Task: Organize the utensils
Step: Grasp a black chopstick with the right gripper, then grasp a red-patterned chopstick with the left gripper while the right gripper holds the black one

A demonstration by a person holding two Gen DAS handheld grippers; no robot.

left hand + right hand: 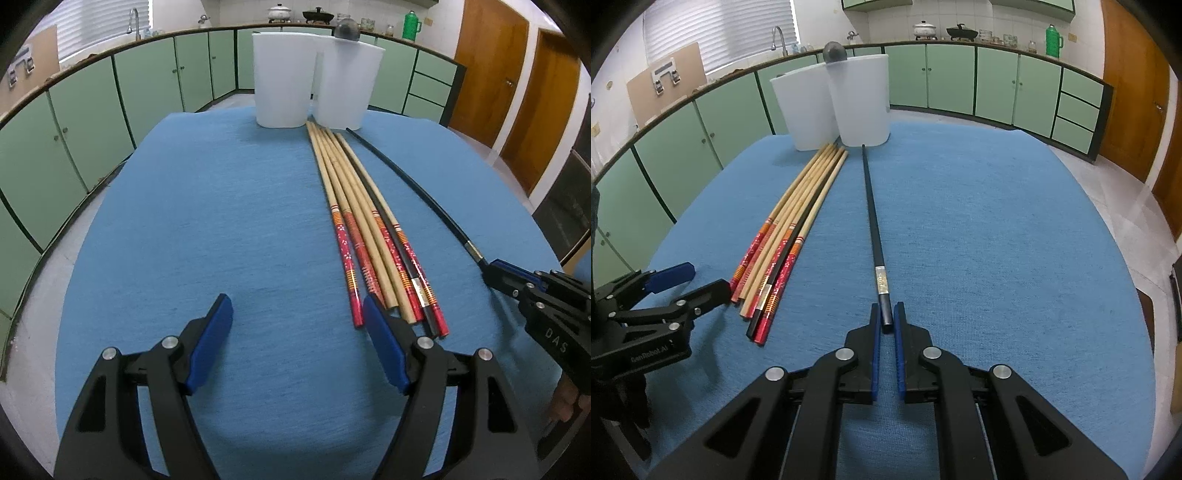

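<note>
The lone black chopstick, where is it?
The black chopstick lies on the blue cloth, right of the bamboo bundle, its near end pinched in the right gripper.

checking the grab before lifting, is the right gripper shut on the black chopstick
Shut on it: the right gripper has its fingers pressed against the black chopstick end.

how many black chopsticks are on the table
2. One black chopstick lies apart on the blue cloth, its near end between the right gripper pads. The other black one lies in the bundle of wooden chopsticks; more could be hidden beneath.
</note>
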